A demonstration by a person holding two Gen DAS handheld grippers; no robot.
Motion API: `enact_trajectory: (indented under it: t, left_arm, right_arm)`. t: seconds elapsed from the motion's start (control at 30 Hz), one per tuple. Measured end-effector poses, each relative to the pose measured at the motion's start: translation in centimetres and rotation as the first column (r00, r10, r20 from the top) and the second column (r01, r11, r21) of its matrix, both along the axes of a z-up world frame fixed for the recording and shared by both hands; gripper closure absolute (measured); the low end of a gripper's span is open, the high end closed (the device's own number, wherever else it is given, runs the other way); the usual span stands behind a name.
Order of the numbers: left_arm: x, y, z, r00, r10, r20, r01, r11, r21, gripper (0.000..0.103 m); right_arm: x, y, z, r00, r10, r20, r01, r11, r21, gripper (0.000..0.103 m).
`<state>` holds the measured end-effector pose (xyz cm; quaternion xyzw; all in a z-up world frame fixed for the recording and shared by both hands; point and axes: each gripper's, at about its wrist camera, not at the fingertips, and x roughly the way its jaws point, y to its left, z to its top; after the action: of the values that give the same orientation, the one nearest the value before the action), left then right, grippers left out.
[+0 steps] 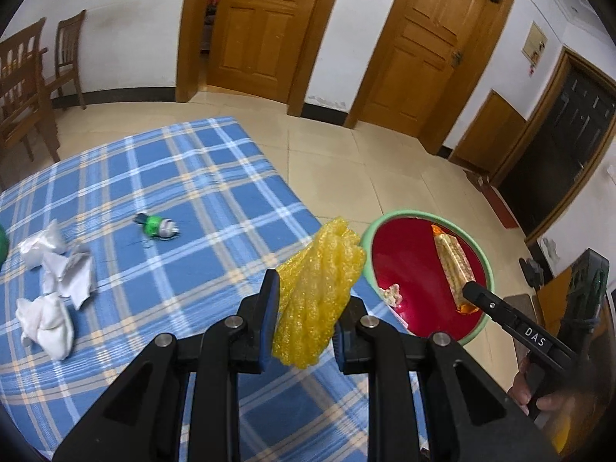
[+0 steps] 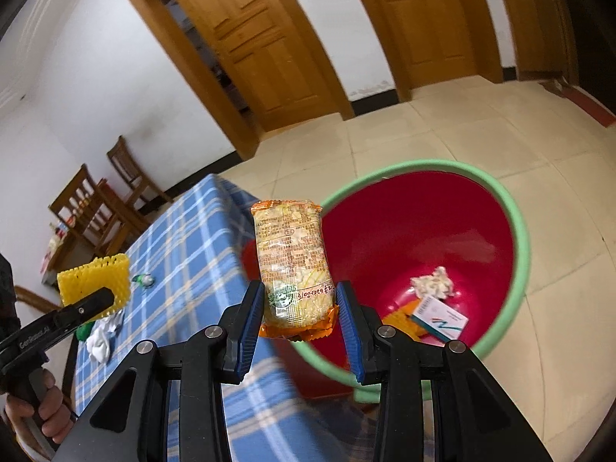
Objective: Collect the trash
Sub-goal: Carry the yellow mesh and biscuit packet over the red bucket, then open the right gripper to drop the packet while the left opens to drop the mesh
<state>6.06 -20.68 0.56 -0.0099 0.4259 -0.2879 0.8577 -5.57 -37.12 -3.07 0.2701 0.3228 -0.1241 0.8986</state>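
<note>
Your right gripper [image 2: 300, 308] clamps the orange snack packet [image 2: 292, 265] low between its pads, over the red basin's [image 2: 523, 254] near rim; the packet hides that rim. Your left gripper [image 1: 306, 313] pinches yellow foam netting [image 1: 319, 288] above the plaid tablecloth [image 1: 173, 169] edge.

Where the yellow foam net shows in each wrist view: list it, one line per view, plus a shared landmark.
Left wrist: yellow foam net centre, clamped in the left tool.
Right wrist: lower left, over the plaid tablecloth.
Shared landmark: the red basin with the green rim, right of the table.
</note>
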Motion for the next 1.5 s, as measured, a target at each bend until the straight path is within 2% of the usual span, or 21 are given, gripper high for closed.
enact_trajectory:
  t: [0.47,0.77,1.0,1.07,1.23,1.5]
  left_arm:
    - [-0.8,-7.0,-1.6,0.989,-0.144,-0.026,0.145,0.988,0.055,0.079]
    - [-1.7,-11.4,-3.3,0.968,-0.247,-0.052,0.251,0.962,0.104,0.079]
    - [-2.2,-13.9,-4.4,0.955,-0.29,-0.069,0.297,0.947,0.125,0.079]
    - [-2.1,-14.3,-4.5,0.952,-0.298,-0.071,0.305,0.944,0.124,0.075]
    - [-2.1,-14.7,-4.5,0.957,-0.283,-0.062,0.289,0.948,0.132,0.045]
    - [-1.6,-14.1,-4.6,0.973,-0.224,-0.063,0.231,0.961,0.15,0.036]
  right_arm:
    - [-2.6,-4.4,-1.4,0.992,-0.122,-0.024,0.123,0.991,0.052,0.062]
    - [-4.0,-5.3,-1.6,0.988,-0.154,-0.027,0.155,0.986,0.059,0.062]
    - [-4.6,-5.7,-1.8,0.984,-0.176,-0.027,0.177,0.982,0.066,0.062]
    - [-4.6,-5.9,-2.0,0.983,-0.179,-0.029,0.181,0.981,0.071,0.062]
    - [-4.8,-6.3,-2.3,0.982,-0.184,-0.035,0.186,0.979,0.082,0.062]
    - [-5.0,-6.5,-2.6,0.981,-0.187,-0.043,0.191,0.977,0.098,0.056]
